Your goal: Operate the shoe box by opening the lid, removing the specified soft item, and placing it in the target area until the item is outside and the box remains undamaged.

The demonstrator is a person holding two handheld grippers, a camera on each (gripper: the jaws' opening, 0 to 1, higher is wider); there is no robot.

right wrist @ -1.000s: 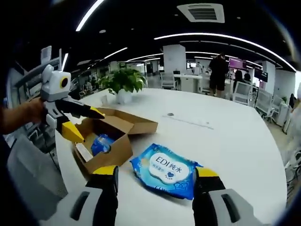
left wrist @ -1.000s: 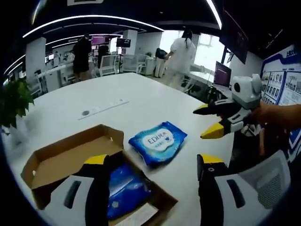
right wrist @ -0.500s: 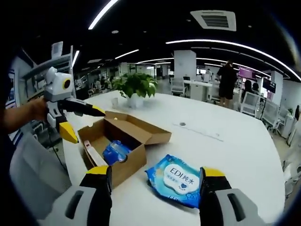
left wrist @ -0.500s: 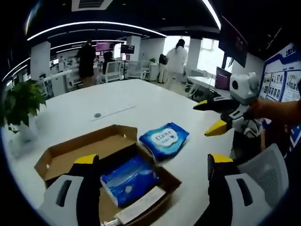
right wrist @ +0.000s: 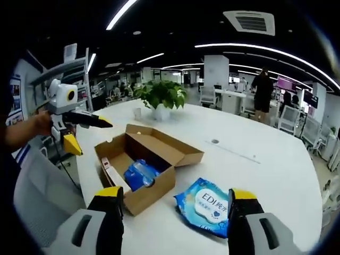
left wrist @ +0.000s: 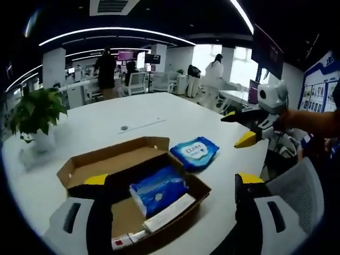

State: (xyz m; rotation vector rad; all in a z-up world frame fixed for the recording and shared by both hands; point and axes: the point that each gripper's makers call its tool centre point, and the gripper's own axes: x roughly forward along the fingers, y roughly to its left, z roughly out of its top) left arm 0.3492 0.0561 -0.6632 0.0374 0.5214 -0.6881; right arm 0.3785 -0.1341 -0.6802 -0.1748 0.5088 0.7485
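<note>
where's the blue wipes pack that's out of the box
The blue wipes pack lies flat on the white table, just outside the open shoe box; in the left gripper view it sits beyond the box's far corner.

left gripper (left wrist: 171,183): jaws spread wide, nothing between them, yellow-tipped. in the right gripper view it appears at the left (right wrist: 85,133), held by a hand (right wrist: 40,125), jaws parted. right gripper (right wrist: 175,199): jaws spread wide, nothing held. in the left gripper view it appears at the right (left wrist: 239,129), jaws parted, gripped by a hand (left wrist: 305,122).
</note>
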